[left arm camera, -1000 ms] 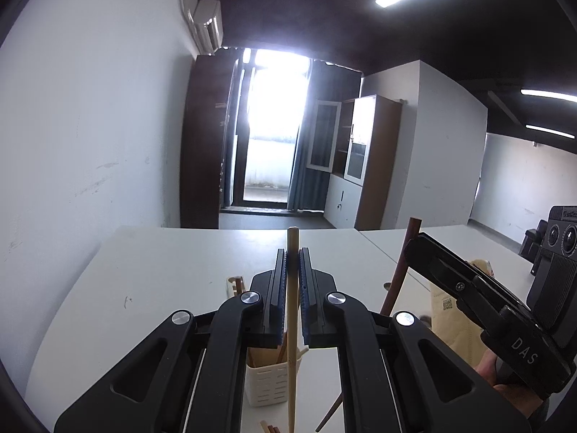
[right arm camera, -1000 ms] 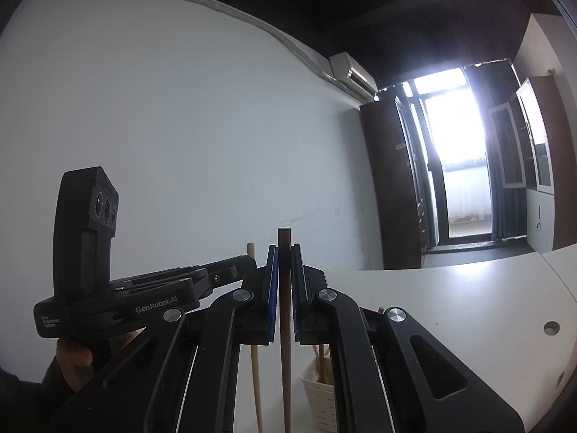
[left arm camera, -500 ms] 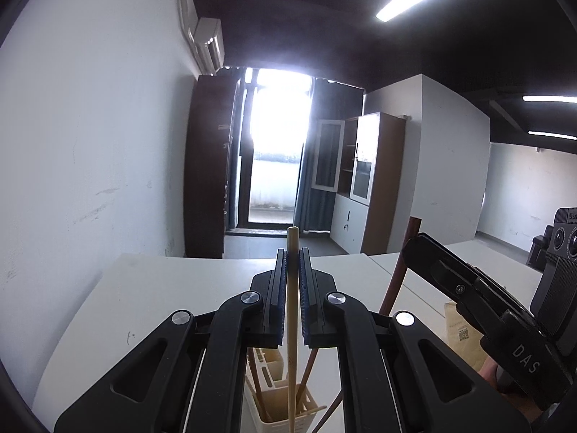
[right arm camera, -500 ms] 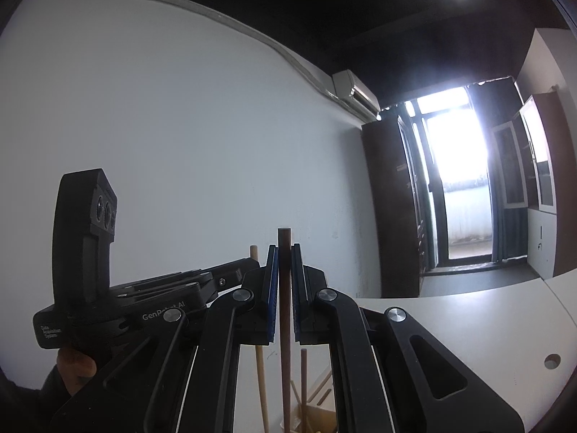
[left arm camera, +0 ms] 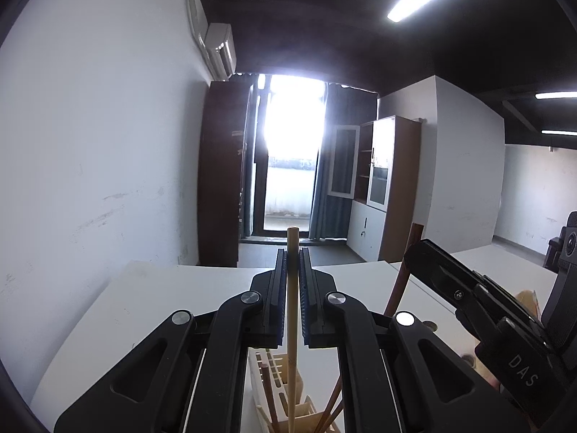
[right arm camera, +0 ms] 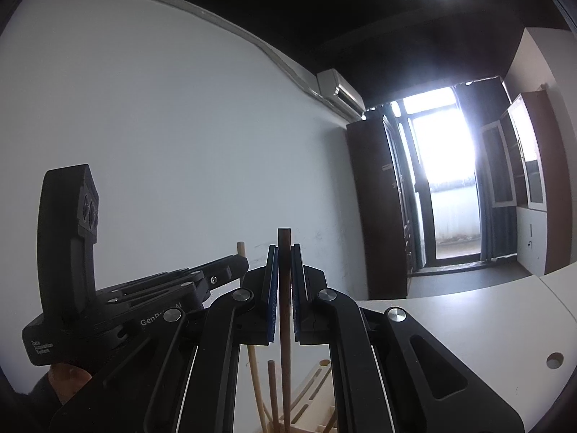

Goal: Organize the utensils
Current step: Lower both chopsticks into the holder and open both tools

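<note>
The left hand-held gripper [left arm camera: 293, 263] is clamped tight on a pale wooden chopstick [left arm camera: 292, 310], held upright so its lower end points down into the slotted cream utensil holder [left arm camera: 277, 379] directly beneath. Just to its right, the right hand-held gripper [right arm camera: 285, 259] pinches a dark brown chopstick [right arm camera: 284, 310] the same way, vertical between its blue pads and poised over the same holder [right arm camera: 313, 382]. Both sticks appear gripped near their upper ends, probably so that the long free end can be lowered straight into a compartment without the jaws fouling the rim. Several chopsticks already lean inside the holder, which stands on the white counter [left arm camera: 151, 299]; which slot each held stick is aimed at cannot be told. Beyond, a bright balcony door [left arm camera: 288, 158] and a glass-fronted cabinet [left arm camera: 382, 180] close the room.
</note>
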